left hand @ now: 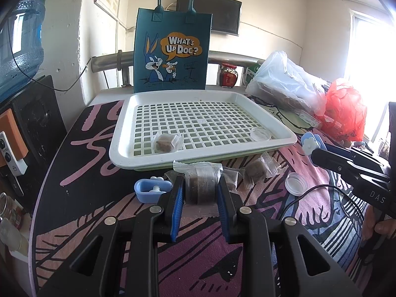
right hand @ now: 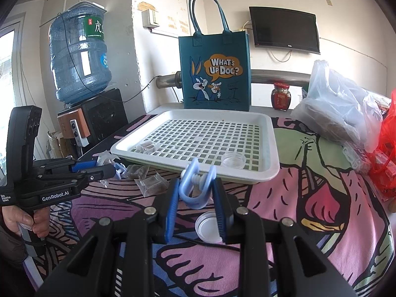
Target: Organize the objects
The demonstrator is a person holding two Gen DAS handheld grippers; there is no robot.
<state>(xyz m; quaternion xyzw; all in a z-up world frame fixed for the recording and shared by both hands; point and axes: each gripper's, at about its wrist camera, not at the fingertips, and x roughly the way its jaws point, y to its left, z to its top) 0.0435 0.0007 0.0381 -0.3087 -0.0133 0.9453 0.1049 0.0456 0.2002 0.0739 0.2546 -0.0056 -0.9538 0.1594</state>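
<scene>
Here, tray (left hand: pixel 118 148) holds wrapped snack (left hand: pixel 164 143), clear lid (left hand: pixel 260 133); left claw (left hand: pixel 201 193) grips packet (left hand: pixel 200 185), right claw (right hand: pixel 195 193) blue clip (right hand: pixel 195 188).

Each black gripper (left hand: pixel 201 188) has blue pads, silver screws and white "GenRobot.AI" lettering.

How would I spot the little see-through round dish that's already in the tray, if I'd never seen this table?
Find the white plastic grid tray in front of the blue cartoon tote bag. The clear round plastic dish sits in its near right corner. A wrapped brown cube lies in the opposite near corner; a similar dish rests outside on the cloth.
</scene>
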